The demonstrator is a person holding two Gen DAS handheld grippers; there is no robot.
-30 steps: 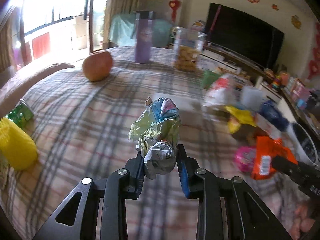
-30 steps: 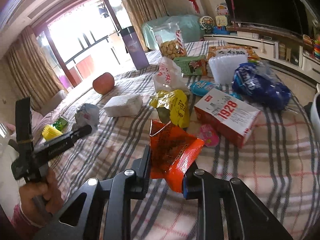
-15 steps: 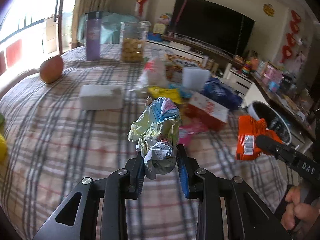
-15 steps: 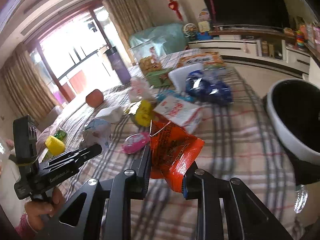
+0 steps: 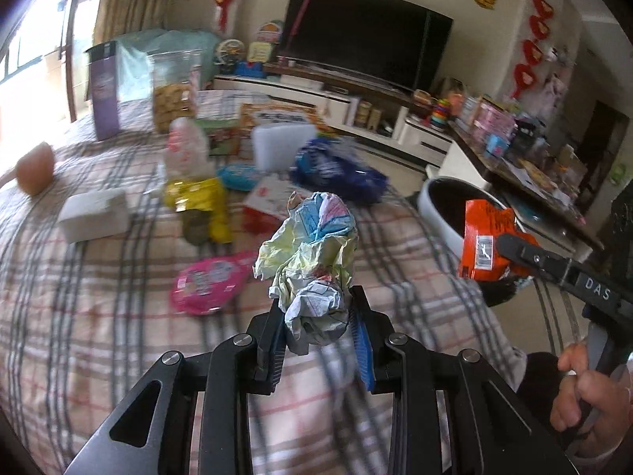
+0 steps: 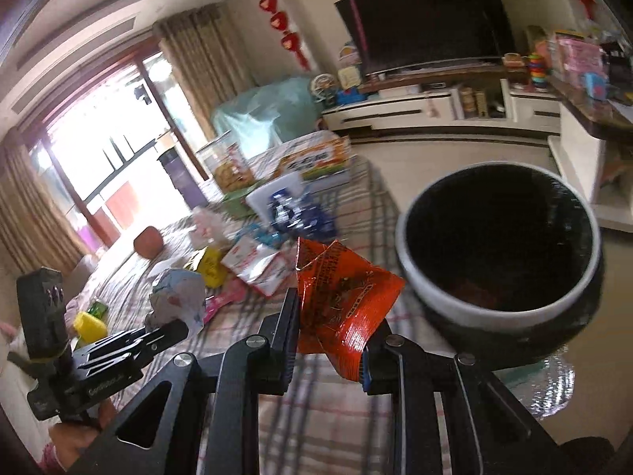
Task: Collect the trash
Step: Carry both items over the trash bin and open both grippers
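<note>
Both grippers swung toward the black-lined bin [image 6: 499,245], clenching crumpled paper [image 5: 310,265] and orange wrapper [image 6: 342,308].

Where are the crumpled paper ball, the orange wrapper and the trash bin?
crumpled paper ball [image 5: 312,273]: left wrist view, middle of the wad.
orange wrapper [image 6: 340,301]: right wrist view, middle of the foil.
trash bin [image 6: 415,277]: right wrist view, white rim at its left.

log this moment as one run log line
left gripper: shut on crumpled pastel paper wad | right gripper: shut on orange foil snack wrapper | white-rimmed black bin: beside right gripper, wrapper not yet in
</note>
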